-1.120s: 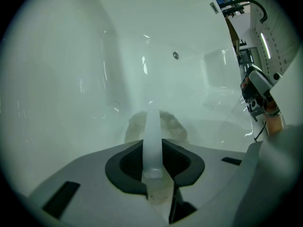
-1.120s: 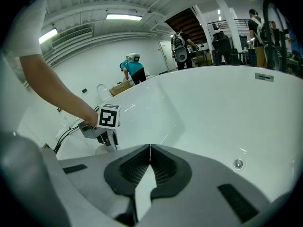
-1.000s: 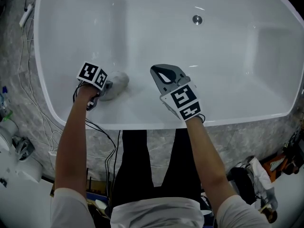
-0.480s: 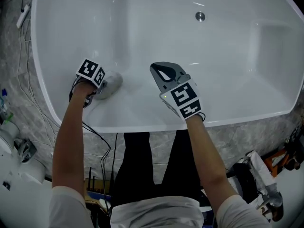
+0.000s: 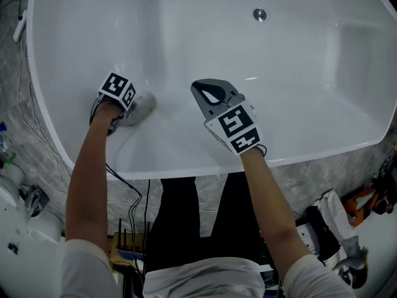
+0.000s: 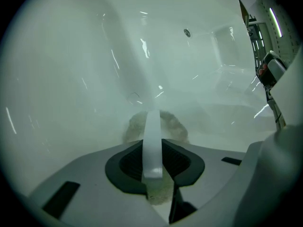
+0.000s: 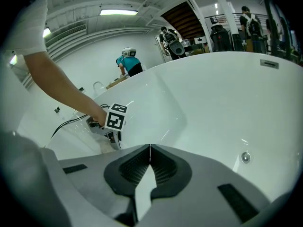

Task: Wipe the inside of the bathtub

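At the left, the left gripper (image 5: 131, 109) has its jaws closed tight on a small pale grey crumpled cloth (image 5: 144, 102), and its own view shows the wad (image 6: 173, 124) squeezed between them and pressed against the near-left inner wall of the white glossy oval bathtub (image 5: 186, 164), low on the slope below the rim. Near the middle, the right gripper (image 5: 209, 90) hangs over the tub floor; its jaws are together with nothing between them, so it seems to take no part in the wiping now. Further right and up lies the small round metal drain (image 5: 259, 14), well apart from the cloth, and then the wide right end of the tub. The surface shows no marks or wet streaks that tell wiped places from unwiped ones, so the progress is difficult to measure. I judge the work is in its wiping step at the left end, and that the floor, the drain area and the whole right end are probably still to do.
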A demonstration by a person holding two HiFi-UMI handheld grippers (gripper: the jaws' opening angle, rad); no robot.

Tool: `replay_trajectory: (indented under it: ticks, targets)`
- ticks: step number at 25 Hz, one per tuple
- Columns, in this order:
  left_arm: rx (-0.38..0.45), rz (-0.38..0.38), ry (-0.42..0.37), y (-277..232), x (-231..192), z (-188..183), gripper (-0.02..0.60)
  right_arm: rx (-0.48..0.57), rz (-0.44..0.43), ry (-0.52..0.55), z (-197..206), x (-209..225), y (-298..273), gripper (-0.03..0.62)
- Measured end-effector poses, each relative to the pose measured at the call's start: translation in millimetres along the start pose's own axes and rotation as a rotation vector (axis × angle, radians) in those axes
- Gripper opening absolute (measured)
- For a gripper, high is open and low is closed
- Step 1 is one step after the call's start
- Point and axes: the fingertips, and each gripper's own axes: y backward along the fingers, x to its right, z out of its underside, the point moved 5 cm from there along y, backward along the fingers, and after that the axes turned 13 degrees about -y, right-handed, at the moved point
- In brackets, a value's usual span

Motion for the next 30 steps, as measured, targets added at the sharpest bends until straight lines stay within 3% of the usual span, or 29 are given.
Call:
replay_trajectory:
  ticks: [15,30]
  targets:
    - [-0.026,-0.057,-0.025,-42.9,-22.5,-36.8,0.100,-0.093,-0.070,0.072,22.3,4.2,-11.1,0.020]
    - [0.008,-0.136,-0.042,-68.6,-25.2,-68.8,0.100,-0.064,-0.053,0.048,36.0,25.3,7.3,0.021]
